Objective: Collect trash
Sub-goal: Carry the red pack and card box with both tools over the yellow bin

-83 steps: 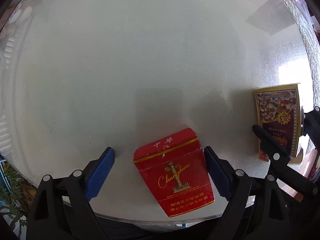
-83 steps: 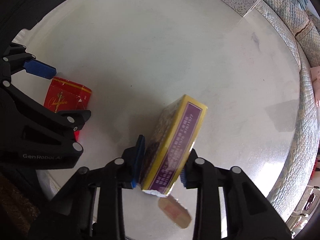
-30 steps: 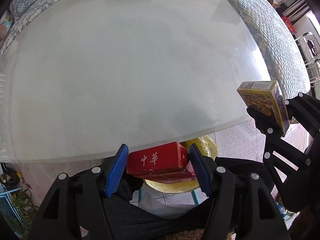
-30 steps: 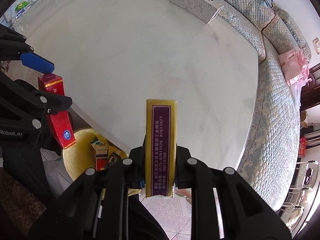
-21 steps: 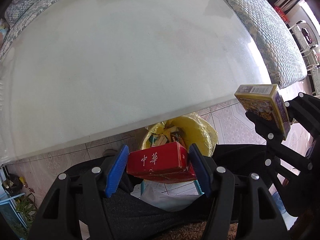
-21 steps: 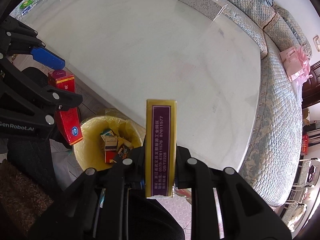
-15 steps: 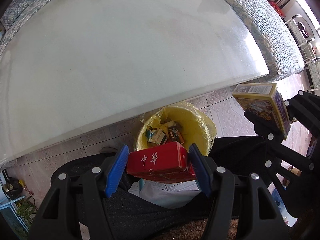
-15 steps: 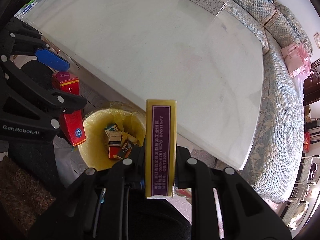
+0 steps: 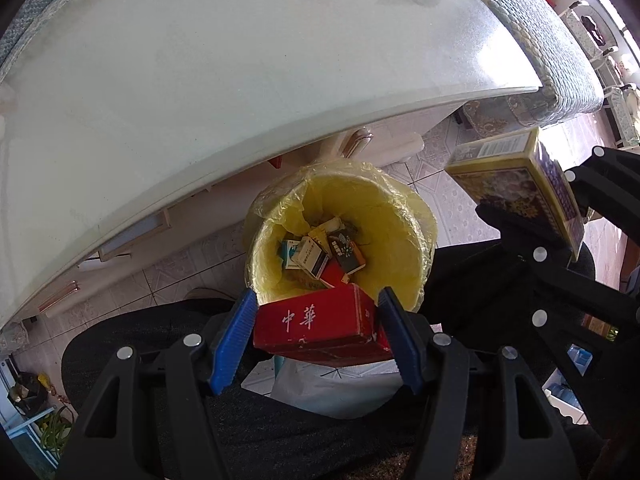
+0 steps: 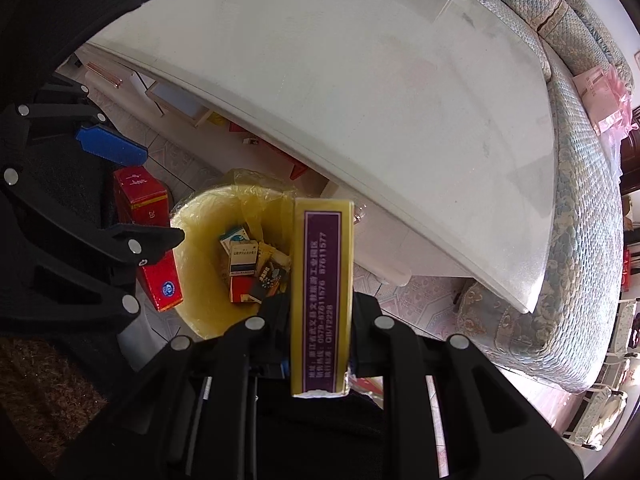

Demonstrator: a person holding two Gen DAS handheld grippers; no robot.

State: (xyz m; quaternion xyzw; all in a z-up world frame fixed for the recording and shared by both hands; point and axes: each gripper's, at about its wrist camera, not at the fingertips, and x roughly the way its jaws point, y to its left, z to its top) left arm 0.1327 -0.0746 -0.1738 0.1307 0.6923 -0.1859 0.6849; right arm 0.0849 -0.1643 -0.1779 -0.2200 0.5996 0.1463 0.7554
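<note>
My left gripper (image 9: 316,326) is shut on a red cigarette box (image 9: 320,324), its blue pads pressed on both ends. It hangs over the near rim of a yellow-lined trash bin (image 9: 400,216) that holds several small boxes. My right gripper (image 10: 320,320) is shut on a yellow and purple box (image 10: 322,292), held upright above the bin's (image 10: 200,216) right side. The red box (image 10: 144,208) and the left gripper (image 10: 120,184) show at the left of the right wrist view. The yellow box (image 9: 520,184) appears at the right of the left wrist view.
The round white table (image 9: 240,80) edge overhangs just beyond the bin. A patterned blue-grey sofa (image 10: 580,184) curves round the table's far side. Tiled floor (image 9: 160,276) lies beneath, and a dark-clothed lap (image 9: 280,420) sits below the grippers.
Both grippers have drawn back off the table edge and sunk toward the floor with their boxes. The yellow bin has come fully into view beneath them.
</note>
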